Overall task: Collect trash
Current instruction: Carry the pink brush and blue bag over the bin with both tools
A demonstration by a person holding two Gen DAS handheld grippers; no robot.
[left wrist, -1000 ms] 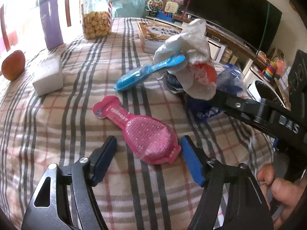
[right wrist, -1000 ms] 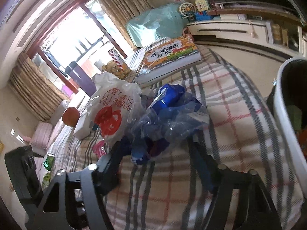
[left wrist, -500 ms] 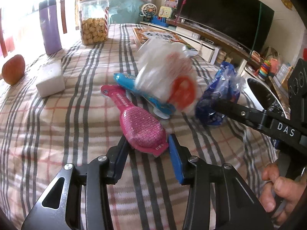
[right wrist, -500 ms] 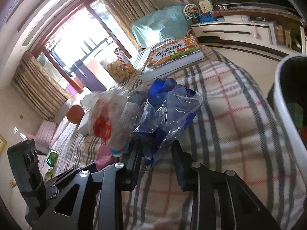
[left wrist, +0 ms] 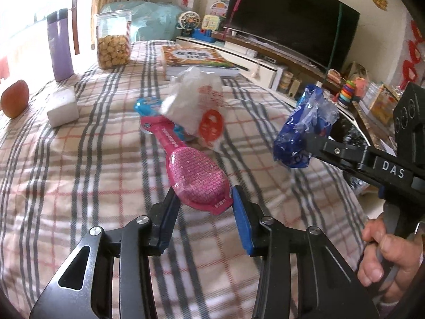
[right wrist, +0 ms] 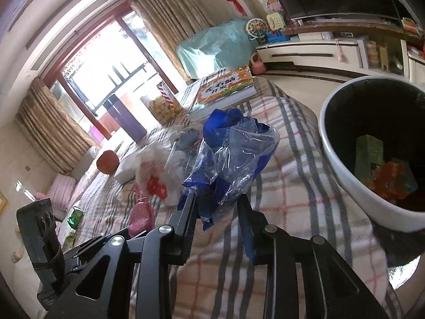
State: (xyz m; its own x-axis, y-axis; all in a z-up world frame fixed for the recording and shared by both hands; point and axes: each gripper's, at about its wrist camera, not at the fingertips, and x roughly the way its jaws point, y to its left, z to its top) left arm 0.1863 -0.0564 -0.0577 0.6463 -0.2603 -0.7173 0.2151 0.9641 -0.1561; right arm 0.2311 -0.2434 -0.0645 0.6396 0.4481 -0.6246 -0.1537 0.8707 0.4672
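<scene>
My left gripper (left wrist: 205, 202) is shut on the wide end of a pink brush-shaped package (left wrist: 198, 171) lying on the plaid tablecloth. My right gripper (right wrist: 216, 210) is shut on a crumpled blue and clear plastic bag (right wrist: 231, 148) and holds it above the table, also seen in the left wrist view (left wrist: 302, 133). A white plastic bag with red print (left wrist: 196, 109) sits just beyond the pink package, over a blue package (left wrist: 146, 105). A white trash bin (right wrist: 372, 164) with scraps inside stands at the table's right edge.
On the table are a book (left wrist: 196, 59), a cookie jar (left wrist: 113, 43), a purple tumbler (left wrist: 61, 45), a white block (left wrist: 62, 106) and an apple (left wrist: 14, 98). A TV (left wrist: 292, 17) and cabinet stand beyond the table.
Both grippers closed: the left on the pink package, the right on the blue bag, which rose and moved right toward the bin. The white bag dropped onto the table.
</scene>
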